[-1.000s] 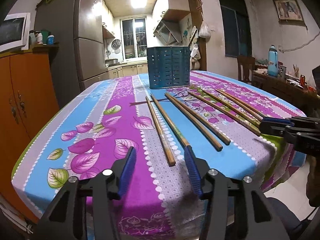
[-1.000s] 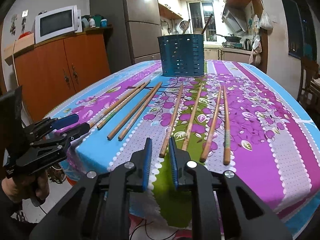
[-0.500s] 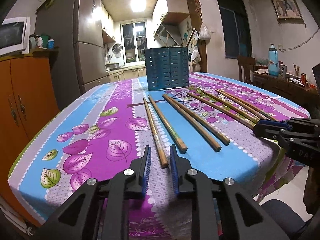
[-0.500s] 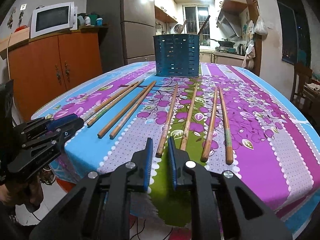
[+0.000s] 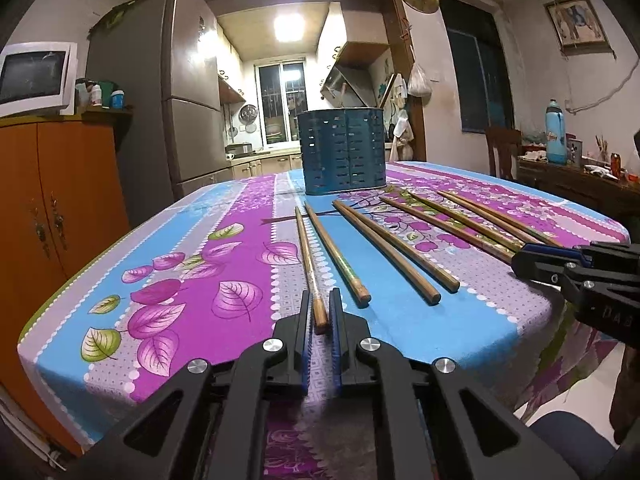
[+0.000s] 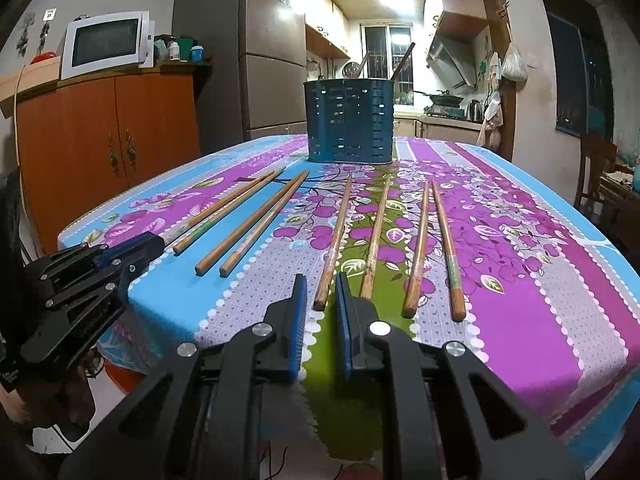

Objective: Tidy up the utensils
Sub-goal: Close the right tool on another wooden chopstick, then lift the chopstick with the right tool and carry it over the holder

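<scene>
Several wooden chopsticks lie in a fan on the flowered tablecloth [image 5: 192, 280], pointing at a blue slotted utensil holder [image 5: 344, 152] at the table's far side [image 6: 350, 120]. My left gripper [image 5: 320, 294] is at the near edge, shut on the thick end of the leftmost chopstick [image 5: 308, 256]. My right gripper [image 6: 320, 280] stands barely open. The near end of a middle chopstick [image 6: 338, 232] lies in its narrow gap, and the pads do not press on it. Each wrist view shows the other gripper at the table edge: right gripper [image 5: 518, 256], left gripper [image 6: 158, 242].
Two utensil handles [image 6: 402, 60] stick up from the holder. An orange cabinet [image 6: 108, 140] with a microwave [image 6: 106, 44] on top stands left of the table, a fridge [image 6: 272, 60] behind it. A wooden chair [image 5: 500, 152] and a cluttered sideboard [image 5: 576, 176] are on the right.
My left gripper's jaws went from wide apart to shut around the leftmost chopstick's end. The right gripper edged forward, and a chopstick end now lies between its fingers.
</scene>
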`<state>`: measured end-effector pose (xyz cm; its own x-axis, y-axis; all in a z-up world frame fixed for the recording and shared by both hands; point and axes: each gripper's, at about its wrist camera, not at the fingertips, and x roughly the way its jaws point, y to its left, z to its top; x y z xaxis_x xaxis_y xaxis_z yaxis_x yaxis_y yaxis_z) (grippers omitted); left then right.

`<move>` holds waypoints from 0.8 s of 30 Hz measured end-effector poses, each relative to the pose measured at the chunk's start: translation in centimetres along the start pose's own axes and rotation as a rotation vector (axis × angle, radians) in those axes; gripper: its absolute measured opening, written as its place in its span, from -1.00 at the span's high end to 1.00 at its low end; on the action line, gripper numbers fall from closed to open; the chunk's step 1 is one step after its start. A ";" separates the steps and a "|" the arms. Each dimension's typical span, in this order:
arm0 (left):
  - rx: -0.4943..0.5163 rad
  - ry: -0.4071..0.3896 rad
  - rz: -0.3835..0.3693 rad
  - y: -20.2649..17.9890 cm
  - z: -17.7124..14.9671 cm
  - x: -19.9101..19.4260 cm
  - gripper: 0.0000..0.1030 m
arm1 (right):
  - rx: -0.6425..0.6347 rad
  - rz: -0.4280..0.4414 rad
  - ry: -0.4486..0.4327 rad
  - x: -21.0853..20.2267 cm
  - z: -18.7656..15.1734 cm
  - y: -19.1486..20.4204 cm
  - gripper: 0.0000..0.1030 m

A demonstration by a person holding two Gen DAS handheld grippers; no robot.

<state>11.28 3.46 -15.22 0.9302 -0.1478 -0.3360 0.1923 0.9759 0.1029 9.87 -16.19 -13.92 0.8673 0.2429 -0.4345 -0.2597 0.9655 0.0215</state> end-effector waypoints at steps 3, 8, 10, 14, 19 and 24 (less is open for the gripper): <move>0.000 -0.003 0.000 0.0 0.0 0.1 0.82 | 0.003 0.001 -0.008 0.0 -0.1 0.0 0.82; -0.005 0.001 0.003 0.2 0.0 0.2 0.83 | 0.020 0.004 -0.018 0.1 -0.1 -0.2 0.89; -0.006 0.000 0.006 0.3 0.0 0.1 0.84 | 0.025 0.002 -0.020 0.0 -0.1 -0.3 0.89; -0.006 -0.021 0.011 0.6 0.6 -0.4 0.85 | 0.031 -0.002 -0.039 -0.6 0.5 -0.6 0.90; -0.006 -0.081 0.019 0.9 2.6 -2.1 0.85 | 0.022 -0.003 -0.093 -2.5 2.3 -0.9 0.90; 0.004 -0.155 0.028 0.8 5.1 -3.5 0.85 | -0.010 -0.003 -0.166 -4.4 5.2 -1.0 0.90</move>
<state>9.77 3.93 -9.14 0.9723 -0.1441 -0.1840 0.1667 0.9794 0.1138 8.50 -17.72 -7.30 0.9260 0.2531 -0.2802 -0.2606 0.9654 0.0109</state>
